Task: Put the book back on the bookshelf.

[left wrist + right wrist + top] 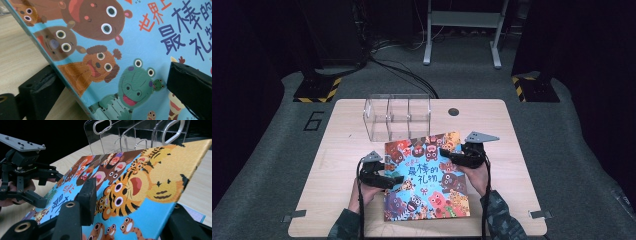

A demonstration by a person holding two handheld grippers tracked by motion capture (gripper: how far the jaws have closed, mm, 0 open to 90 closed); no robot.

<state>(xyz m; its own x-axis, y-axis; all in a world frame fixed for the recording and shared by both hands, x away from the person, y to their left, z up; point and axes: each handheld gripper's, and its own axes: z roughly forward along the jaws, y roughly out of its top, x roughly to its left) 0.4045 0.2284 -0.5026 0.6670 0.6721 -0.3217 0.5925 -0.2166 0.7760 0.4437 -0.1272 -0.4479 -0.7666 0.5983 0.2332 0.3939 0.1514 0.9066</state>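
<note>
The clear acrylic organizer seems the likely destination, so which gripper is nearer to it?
Right. The right gripper grips the book at its far right edge, just below the organizer. The left gripper grips the left edge, farther back.

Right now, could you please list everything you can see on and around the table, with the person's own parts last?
Picture book: one, blue cover with cartoon animals, table centre, held at both side edges.
Clear organiser: one, transparent, compartmented, behind the book.
Table: one, light wood.
Metal stand: one, grey, on the floor beyond.
Left gripper: one, black, jaws straddling the book's left edge.
Right gripper: one, black, jaws straddling the right edge.
Sleeves: two, camouflage, bottom.
</note>
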